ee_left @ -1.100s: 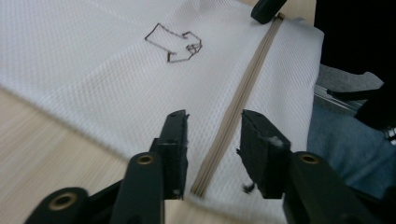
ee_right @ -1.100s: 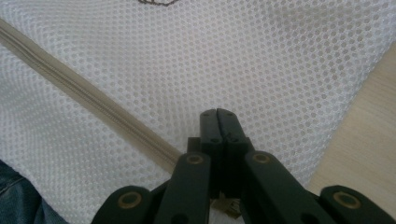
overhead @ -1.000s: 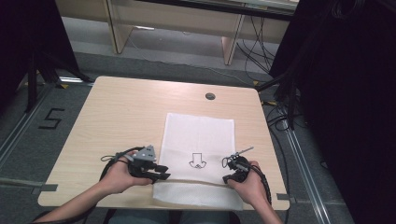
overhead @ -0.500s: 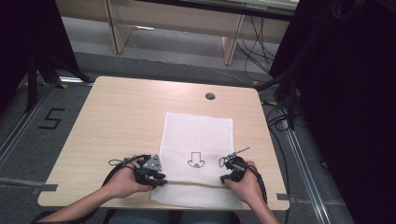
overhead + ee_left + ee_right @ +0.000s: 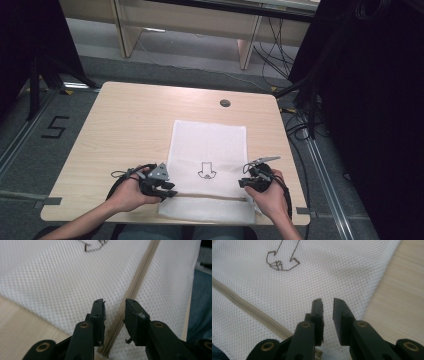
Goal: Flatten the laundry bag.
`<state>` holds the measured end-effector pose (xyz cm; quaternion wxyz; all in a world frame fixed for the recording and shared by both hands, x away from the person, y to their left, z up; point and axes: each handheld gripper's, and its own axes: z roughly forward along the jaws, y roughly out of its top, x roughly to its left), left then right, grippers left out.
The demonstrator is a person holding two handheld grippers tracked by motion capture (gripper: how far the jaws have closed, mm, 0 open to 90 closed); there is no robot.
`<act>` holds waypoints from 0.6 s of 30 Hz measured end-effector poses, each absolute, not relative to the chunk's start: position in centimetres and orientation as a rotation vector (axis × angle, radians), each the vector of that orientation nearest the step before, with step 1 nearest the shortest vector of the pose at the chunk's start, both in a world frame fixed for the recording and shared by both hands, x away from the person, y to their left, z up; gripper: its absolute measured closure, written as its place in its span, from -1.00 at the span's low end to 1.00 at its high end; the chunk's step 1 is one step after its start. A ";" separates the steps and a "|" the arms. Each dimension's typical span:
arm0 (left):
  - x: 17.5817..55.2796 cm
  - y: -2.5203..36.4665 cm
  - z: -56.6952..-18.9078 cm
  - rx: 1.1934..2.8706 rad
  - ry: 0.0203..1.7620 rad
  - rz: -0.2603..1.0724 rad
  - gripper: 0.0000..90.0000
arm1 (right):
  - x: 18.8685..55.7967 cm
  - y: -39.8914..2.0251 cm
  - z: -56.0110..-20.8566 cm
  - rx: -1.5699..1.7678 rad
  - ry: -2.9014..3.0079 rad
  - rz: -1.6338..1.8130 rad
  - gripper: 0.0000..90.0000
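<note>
A white mesh bag (image 5: 210, 145) lies flat on the table, with a brown outline emblem (image 5: 206, 171) and a beige zipper (image 5: 210, 196) running across near its front edge. My left gripper (image 5: 171, 190) rests at the bag's front left, over the zipper (image 5: 140, 280). Its jaws have just been opening; the left gripper (image 5: 114, 302) is open, with nothing pinched and mesh (image 5: 50, 277) beneath. My right gripper (image 5: 242, 182) sits at the bag's front right. Its jaws have also just been opening; the right gripper (image 5: 327, 301) stands open above the mesh (image 5: 337, 270), holding nothing, with the zipper (image 5: 242, 302) to their left.
The wooden table (image 5: 130, 125) has a round cable hole (image 5: 225, 103) at the back. The bag's front edge hangs near the table's front rim. Cables (image 5: 295, 130) trail on the floor to the right. A taped "5" (image 5: 54, 127) marks the floor at left.
The left gripper has edged slightly right onto the bag's front left corner. The right hand has stayed where it was.
</note>
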<state>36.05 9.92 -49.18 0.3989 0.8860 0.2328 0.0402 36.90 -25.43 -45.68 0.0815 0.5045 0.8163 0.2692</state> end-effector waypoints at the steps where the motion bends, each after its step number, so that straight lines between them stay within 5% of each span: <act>1: 36.2 10.0 -49.0 2.220 0.586 0.106 0.42 | 36.7 -25.9 -45.6 1.505 2.430 0.817 0.72; 9: 36.5 9.8 -49.0 2.134 0.603 0.140 -0.09 | 35.9 -27.8 -45.6 1.569 2.348 0.853 0.50; 18: 36.2 10.2 -49.2 2.107 0.663 0.131 -0.19 | 36.0 -28.0 -45.7 1.567 2.326 0.878 0.38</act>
